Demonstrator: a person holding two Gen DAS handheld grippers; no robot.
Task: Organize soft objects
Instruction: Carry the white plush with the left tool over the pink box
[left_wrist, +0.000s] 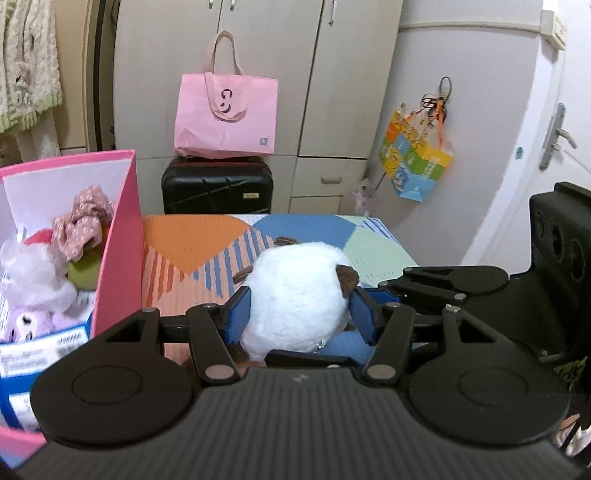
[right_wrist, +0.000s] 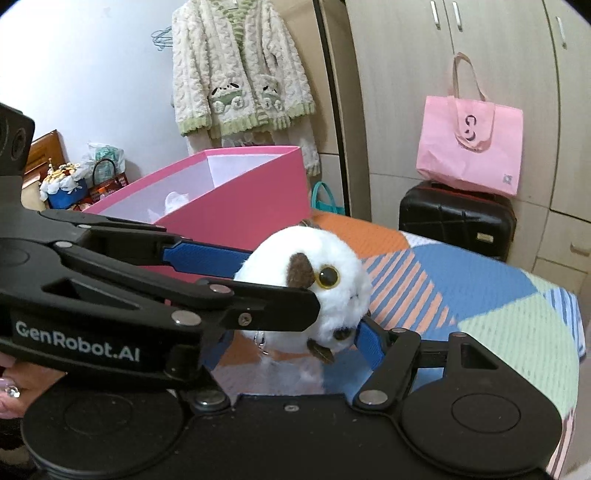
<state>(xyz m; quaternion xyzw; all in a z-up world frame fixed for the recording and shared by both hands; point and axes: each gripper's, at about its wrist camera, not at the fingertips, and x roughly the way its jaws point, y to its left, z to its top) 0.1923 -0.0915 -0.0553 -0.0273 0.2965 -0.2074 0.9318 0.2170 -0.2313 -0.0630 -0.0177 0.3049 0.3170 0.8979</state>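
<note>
A white plush toy with brown ears and a yellow eye sits between the blue pads of my left gripper, which is shut on its head above the patterned mat. In the right wrist view the same plush is seen with the left gripper's fingers across it. My right gripper also flanks the plush; its right blue pad touches it, the left one is hidden. A pink box at left holds several soft toys and a pink scrunchie.
A black suitcase with a pink tote bag on it stands against the wardrobe behind the mat. A colourful paper bag hangs on the wall at right. A fleece jacket hangs behind the box.
</note>
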